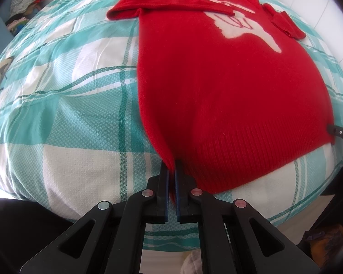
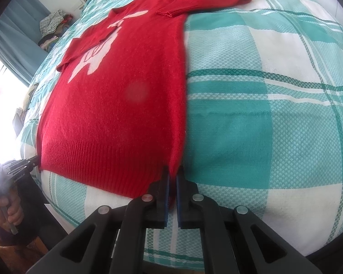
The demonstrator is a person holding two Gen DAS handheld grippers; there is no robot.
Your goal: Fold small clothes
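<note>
Sweater (image 1: 217, 86) lies flat on the checked bed (image 1: 64, 118), sleeves folded across its chest. Left gripper (image 1: 171, 166) pinches the hem corner at 6 o'clock in its view; right gripper (image 2: 173, 171) pinches the opposite hem corner likewise.

The only text I can read is "GenRobot.AI", in small white letters on the left gripper (image 2: 35, 161); the white sweater motif (image 1: 240, 22) shows no readable letters.

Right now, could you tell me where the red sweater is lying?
The red sweater lies flat on the checked bedspread, collar at the far end. The left gripper and right gripper pinch its near hem corners.
</note>
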